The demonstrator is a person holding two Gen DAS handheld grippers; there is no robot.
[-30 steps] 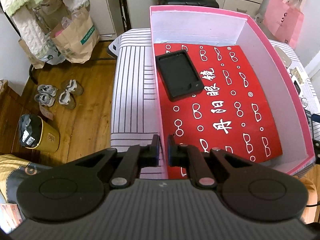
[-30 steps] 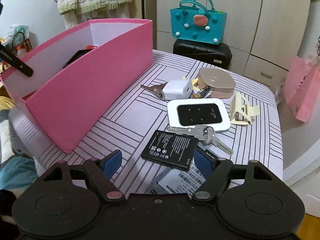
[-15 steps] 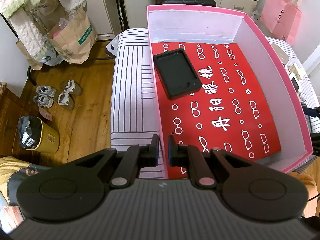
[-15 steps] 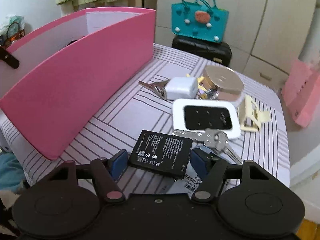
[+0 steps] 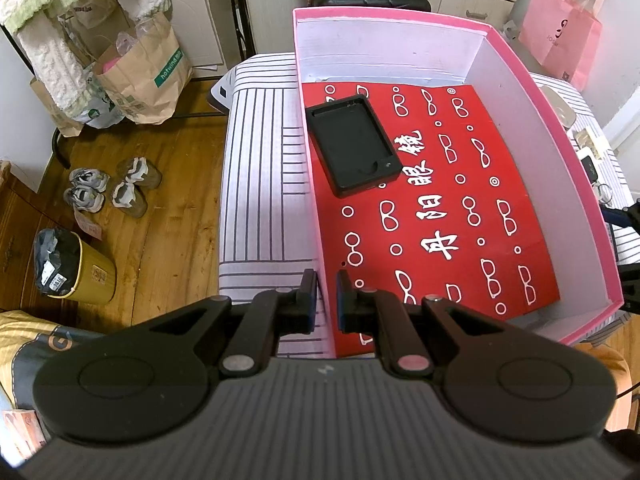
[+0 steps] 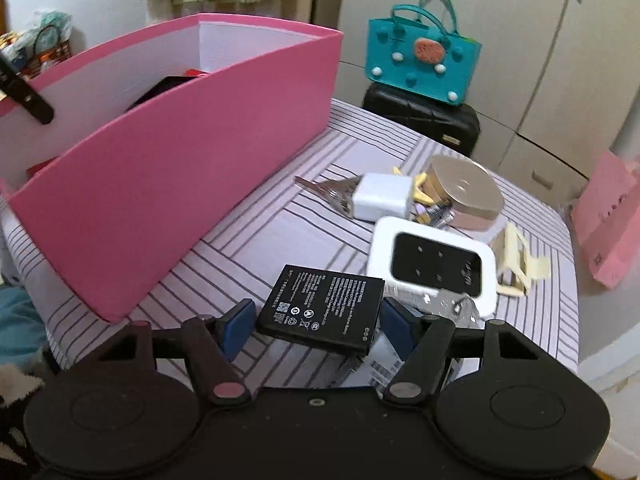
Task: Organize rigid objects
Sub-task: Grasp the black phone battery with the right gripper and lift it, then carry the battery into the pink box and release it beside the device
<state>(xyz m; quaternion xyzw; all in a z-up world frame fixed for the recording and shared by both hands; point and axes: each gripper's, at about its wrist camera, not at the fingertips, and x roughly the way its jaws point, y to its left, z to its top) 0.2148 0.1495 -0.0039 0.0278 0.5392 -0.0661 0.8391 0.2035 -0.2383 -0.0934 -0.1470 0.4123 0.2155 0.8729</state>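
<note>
A big pink box [image 5: 516,64] stands on the striped table, lined with a red printed sheet [image 5: 460,200]. A black rectangular case [image 5: 354,144] lies inside it, towards the far left. My left gripper [image 5: 326,300] is shut on the box's near left wall, one finger inside and one outside. In the right wrist view the same box [image 6: 180,152] is to the left. A black battery [image 6: 324,300] sits tilted between the blue pads of my right gripper [image 6: 316,320]; the pads touch its two side edges.
Beyond the battery lie a white wifi router [image 6: 434,264], keys [image 6: 456,304], a white charger [image 6: 382,196], a gold round tin [image 6: 464,192], a cream clip [image 6: 516,264] and a metal clip [image 6: 332,192]. Left of the table is wooden floor with shoes [image 5: 108,188] and a bin [image 5: 76,268].
My right gripper has moved forward around the battery and its jaws have narrowed onto it. The left gripper keeps its hold on the box wall.
</note>
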